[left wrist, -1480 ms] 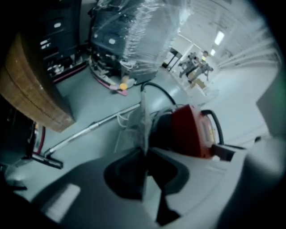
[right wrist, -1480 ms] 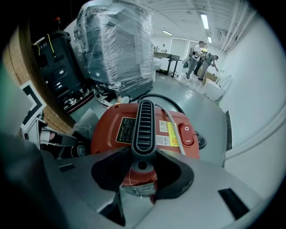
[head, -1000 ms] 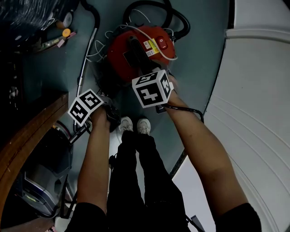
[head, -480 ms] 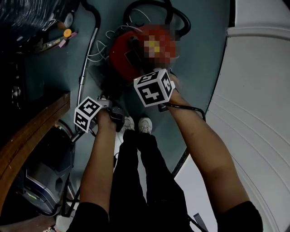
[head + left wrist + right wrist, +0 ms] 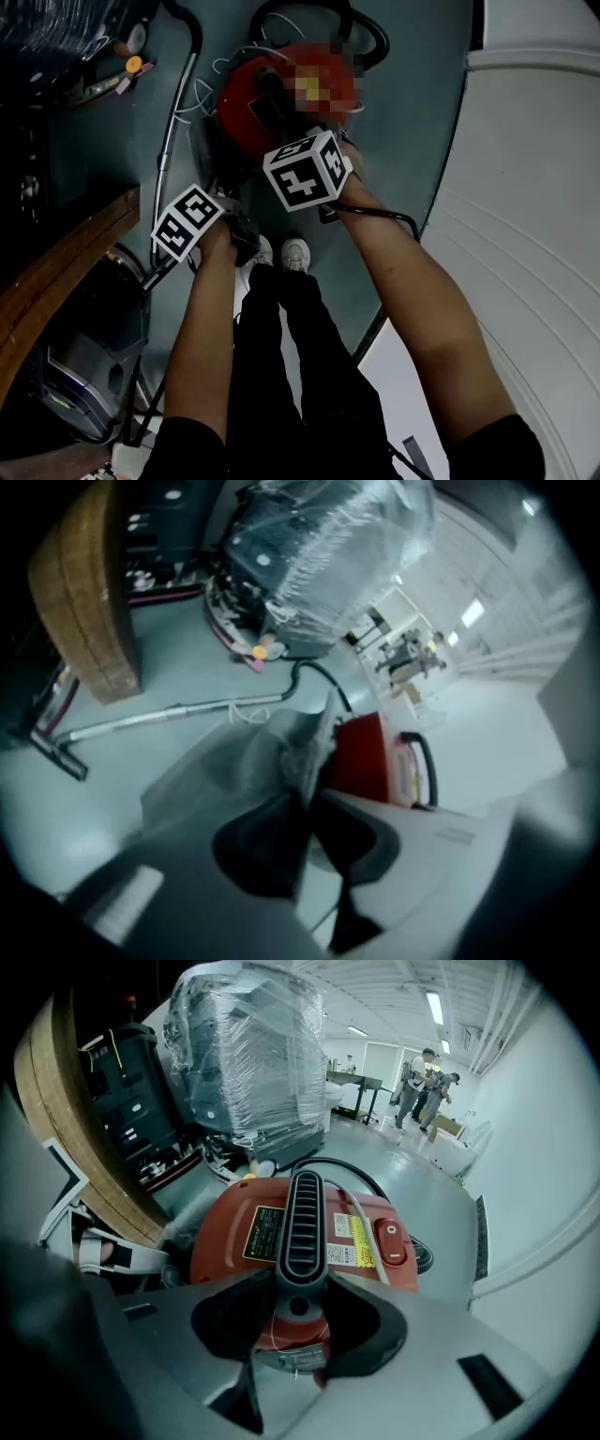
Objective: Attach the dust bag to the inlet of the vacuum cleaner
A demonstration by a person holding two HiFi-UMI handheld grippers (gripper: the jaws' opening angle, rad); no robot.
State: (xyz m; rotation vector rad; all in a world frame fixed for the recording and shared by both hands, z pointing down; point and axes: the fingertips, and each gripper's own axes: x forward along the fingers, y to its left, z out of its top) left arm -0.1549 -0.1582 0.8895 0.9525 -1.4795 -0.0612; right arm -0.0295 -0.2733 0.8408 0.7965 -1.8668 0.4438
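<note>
The red vacuum cleaner (image 5: 253, 103) (image 5: 234, 1232) stands on the grey floor in front of the person's feet. My right gripper (image 5: 300, 1283) is shut on its black ribbed handle (image 5: 302, 1213); in the head view its marker cube (image 5: 305, 173) hangs over the vacuum's near edge. A crumpled grey dust bag (image 5: 248, 757) is pinched in my left gripper (image 5: 307, 799), just left of the red body (image 5: 361, 761). The left marker cube (image 5: 187, 220) sits left of and nearer than the vacuum. The inlet is hidden.
A metal wand tube (image 5: 172, 131) (image 5: 159, 714) lies on the floor to the left. The black hose (image 5: 370, 33) loops behind the vacuum. A wooden board (image 5: 66, 272) and a plastic-wrapped machine (image 5: 253, 1054) stand left; a white curved wall (image 5: 534, 234) runs along the right. People stand far off (image 5: 422, 1072).
The left gripper has drifted slightly right, toward the vacuum. The right gripper stays on the handle, and the head view has shifted a little.
</note>
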